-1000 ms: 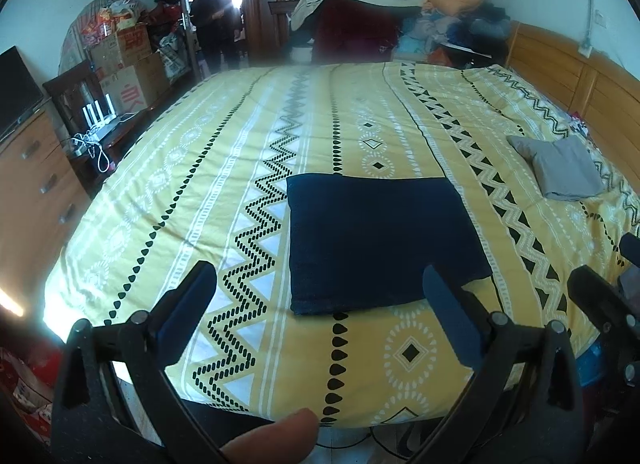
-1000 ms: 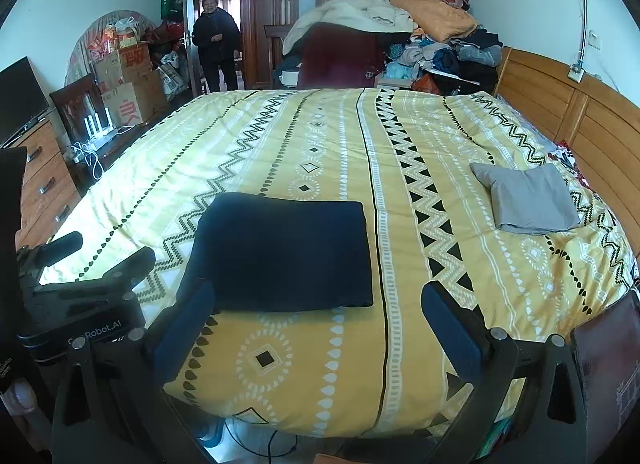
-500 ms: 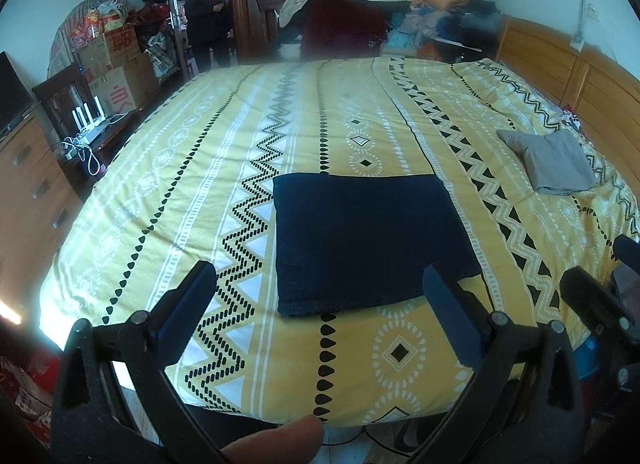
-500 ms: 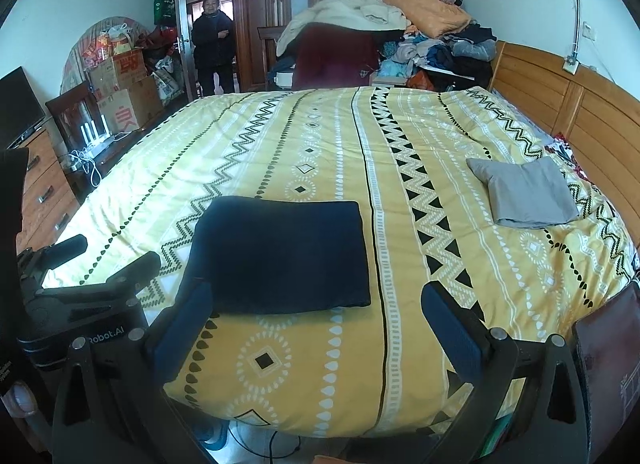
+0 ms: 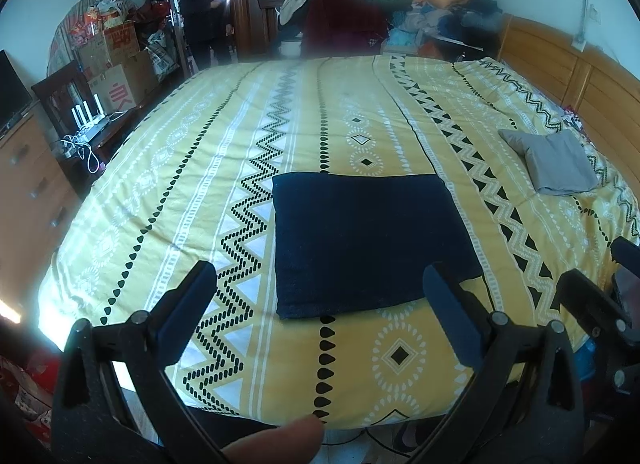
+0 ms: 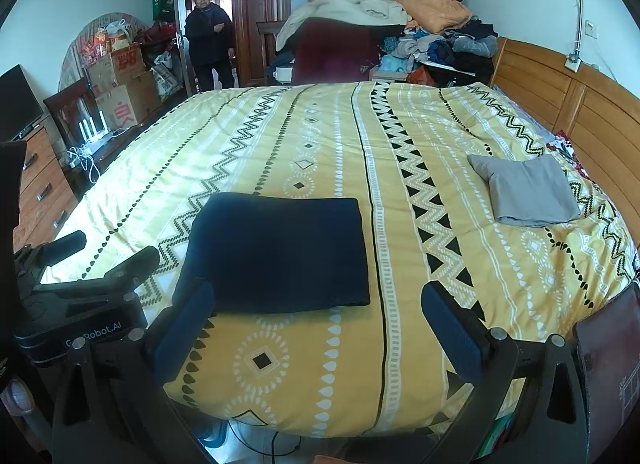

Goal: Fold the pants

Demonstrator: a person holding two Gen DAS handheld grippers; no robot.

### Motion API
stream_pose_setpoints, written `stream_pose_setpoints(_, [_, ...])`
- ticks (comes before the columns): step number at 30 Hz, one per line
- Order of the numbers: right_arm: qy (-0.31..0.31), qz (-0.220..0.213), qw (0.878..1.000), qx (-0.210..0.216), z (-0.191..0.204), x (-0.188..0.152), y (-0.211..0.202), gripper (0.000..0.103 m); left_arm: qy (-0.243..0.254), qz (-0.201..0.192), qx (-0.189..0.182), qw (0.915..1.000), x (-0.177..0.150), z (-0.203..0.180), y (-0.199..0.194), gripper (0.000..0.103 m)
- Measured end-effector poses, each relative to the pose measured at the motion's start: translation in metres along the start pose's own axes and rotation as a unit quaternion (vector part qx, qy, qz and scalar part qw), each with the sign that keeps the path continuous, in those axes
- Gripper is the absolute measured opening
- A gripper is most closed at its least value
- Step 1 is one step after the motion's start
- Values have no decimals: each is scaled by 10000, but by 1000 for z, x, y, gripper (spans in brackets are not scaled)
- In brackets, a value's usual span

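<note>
Item: your pants, dark navy, folded into a flat rectangle. They lie on the yellow patterned bedspread, near the edge of the bed closest to you, with neither gripper touching them.

Your left gripper: jaws spread wide, nothing between them, held over the near edge of the bed with the pants just ahead. Its right finger overlaps the near right corner of the pants in the left wrist view; contact cannot be told.

Your right gripper: jaws likewise wide apart and empty, held at the near edge, with the pants ahead and to its left.

Also on the bed: a grey folded garment, well apart from the pants, towards the wooden headboard.

Beyond the far edge of the bed: a tall heap of clothes and bedding.

At the doorway: a person in dark clothes, standing.

Along the left wall: cardboard boxes and a wooden dresser.
</note>
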State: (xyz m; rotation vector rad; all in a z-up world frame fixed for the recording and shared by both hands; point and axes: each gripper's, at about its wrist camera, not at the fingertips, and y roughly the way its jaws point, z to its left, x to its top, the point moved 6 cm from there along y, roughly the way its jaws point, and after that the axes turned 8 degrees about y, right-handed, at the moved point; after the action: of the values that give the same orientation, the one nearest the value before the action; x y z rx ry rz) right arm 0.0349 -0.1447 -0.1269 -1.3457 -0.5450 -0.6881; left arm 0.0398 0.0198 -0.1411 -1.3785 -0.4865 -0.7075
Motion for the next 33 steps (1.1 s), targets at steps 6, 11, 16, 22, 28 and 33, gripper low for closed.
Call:
stream_pose_setpoints(6, [22,5,10000,-11,1,-1,2,103,-26,-3,18,10000,-2,4,-1,103])
stream_pose_setpoints(11, [24,-10,10000,12,2,0,2,103,0,-4,11,10000,-3,2,-2,103])
stream_pose_setpoints(16, [44,-14,10000,23,3,1,1,103,5,-10,24,10000,-2,2,-3,103])
stream_pose_setpoints(22, [43,-20,10000,17,3,0,1,103,-18,2,47,10000,-2,2,-3,103])
stream_pose_setpoints(28, [38,13,10000,28,3,-3,3,103,5,29,50,10000,-4,1,-1,103])
stream_pose_setpoints(33, [40,52,10000,33,3,-4,6,103,-19,51,28,10000,-5,1,1,103])
